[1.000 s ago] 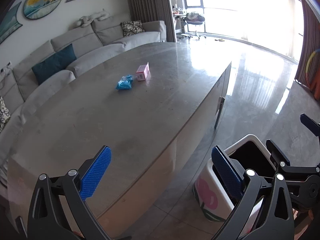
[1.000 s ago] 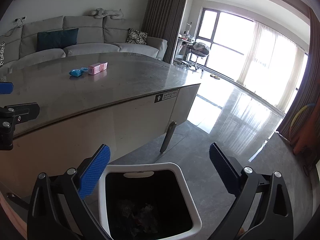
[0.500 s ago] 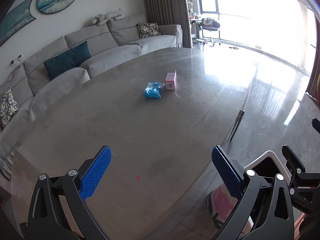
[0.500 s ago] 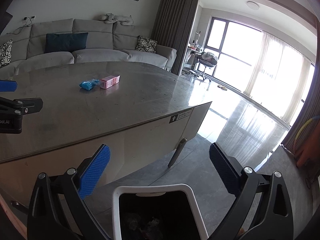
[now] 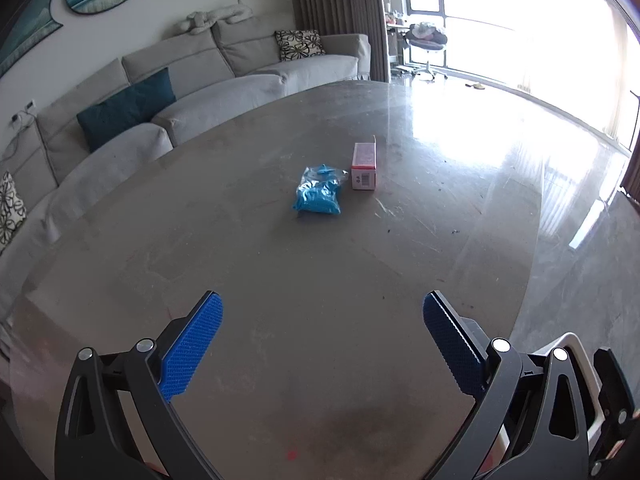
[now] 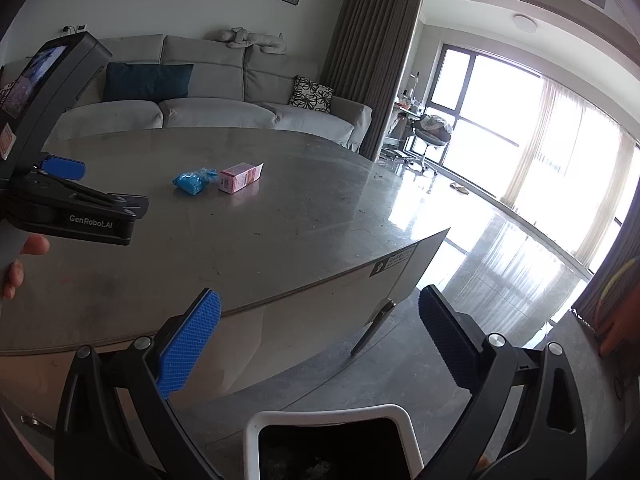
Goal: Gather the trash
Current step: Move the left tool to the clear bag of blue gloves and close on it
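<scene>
A crumpled blue plastic bag (image 5: 318,194) and a small pink carton (image 5: 364,166) lie side by side in the middle of the grey stone table (image 5: 280,300). They also show in the right wrist view, the bag (image 6: 192,180) left of the carton (image 6: 239,177). My left gripper (image 5: 320,344) is open and empty over the table's near part, well short of both. My right gripper (image 6: 318,344) is open and empty off the table's edge, above a white bin (image 6: 332,420) with a black liner on the floor. The left gripper (image 6: 72,200) appears at the left of that view.
A grey sofa (image 5: 200,92) with cushions runs behind the table. A swivel chair (image 6: 430,136) stands by the bright windows. Glossy tiled floor (image 6: 500,248) lies to the right of the table. The bin's rim (image 5: 580,352) shows at the lower right of the left wrist view.
Both grippers have risen and moved forward over the table side. The left one now looks across the tabletop at the bag and carton. The bin has slipped low in both views.
</scene>
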